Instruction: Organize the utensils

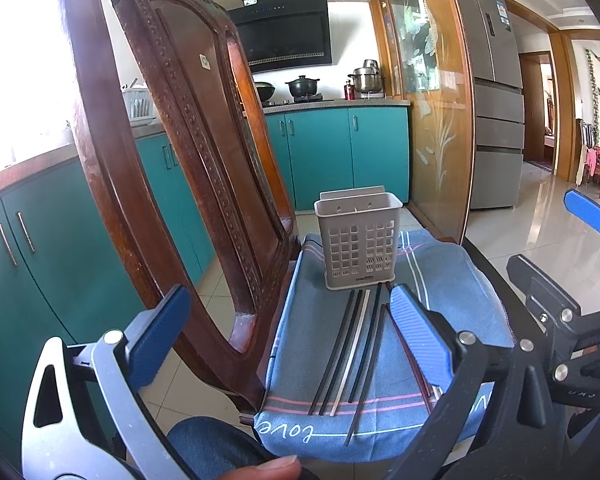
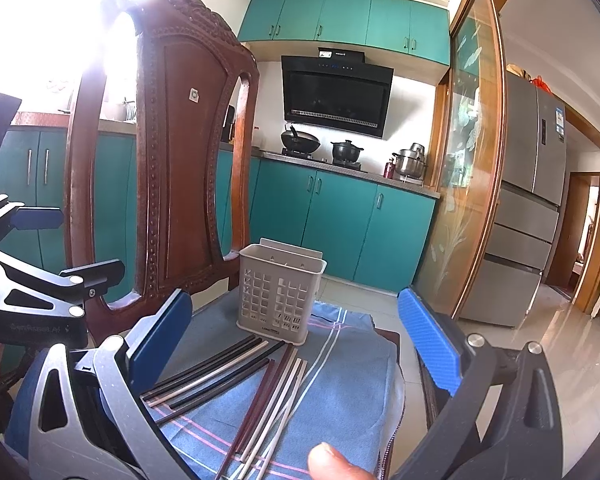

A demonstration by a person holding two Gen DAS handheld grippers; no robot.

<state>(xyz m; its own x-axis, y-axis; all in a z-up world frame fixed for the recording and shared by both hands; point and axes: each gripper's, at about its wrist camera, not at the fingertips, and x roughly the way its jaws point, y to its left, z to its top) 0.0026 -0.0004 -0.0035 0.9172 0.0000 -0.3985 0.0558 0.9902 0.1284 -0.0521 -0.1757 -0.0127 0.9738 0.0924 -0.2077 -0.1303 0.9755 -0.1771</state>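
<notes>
Left wrist view: left hand-held gripper (image 1: 296,330) spread wide, empty.
Right hand-held gripper (image 2: 296,350): I see it wide, empty.
Chopsticks: black, white, maroon plastic sticks (image 2: 236,376) on blue cloth (image 2: 340,392), before grey slotted plastic caddy (image 2: 279,294).

readable text: one word on the cloth, the rest too small or blurred

"love" in white script, upside down, runs along the near hem of the blue cloth (image 1: 340,360), low centre of the left wrist view. faint embossed lettering on the black tool frame (image 2: 36,326), the grey basket (image 1: 358,240) label and the fridge (image 2: 540,152) sticker cannot be made out.
</notes>
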